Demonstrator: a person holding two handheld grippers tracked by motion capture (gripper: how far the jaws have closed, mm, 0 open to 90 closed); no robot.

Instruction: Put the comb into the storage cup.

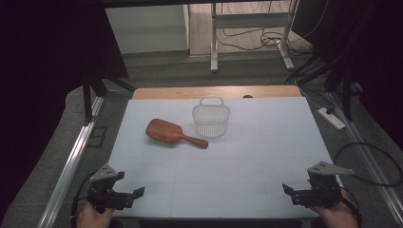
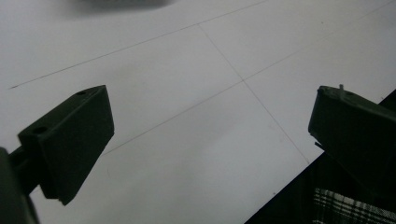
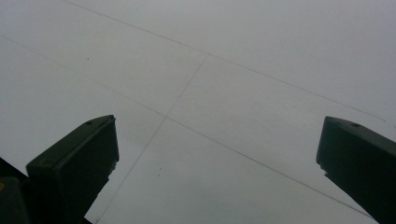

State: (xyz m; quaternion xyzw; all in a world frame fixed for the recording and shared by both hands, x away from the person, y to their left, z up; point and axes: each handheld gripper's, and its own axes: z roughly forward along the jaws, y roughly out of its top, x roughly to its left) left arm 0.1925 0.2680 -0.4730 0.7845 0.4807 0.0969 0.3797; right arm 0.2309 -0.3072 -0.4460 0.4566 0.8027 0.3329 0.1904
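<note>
Both pairs of jaws stand wide apart and hold nothing. In the left gripper view and the right gripper view alike, bare white table shows between the two black blocks.

Going from left to right in the high view, the left gripper [image 1: 127, 194] rests at the near left corner of the white table [image 1: 247, 156], its jaws turned inward toward the middle. It seems parked there as a ready position, clear of the work.

Further in, left of centre and toward the far half, the reddish-brown wooden paddle hairbrush [image 1: 174, 133] lies flat. Its broad head points to the left and its handle slants to the right and a little nearer. Lying this way, the handle offers the easier grip, likely from the right-hand side.

Just beside the handle's end stands the small white mesh basket with a loop handle [image 1: 211, 119], upright and apparently empty. Its open mouth looks ready to take the brush.

At the near right corner sits the right gripper [image 1: 293, 192], mirrored to the left one and well apart from both things.
</note>
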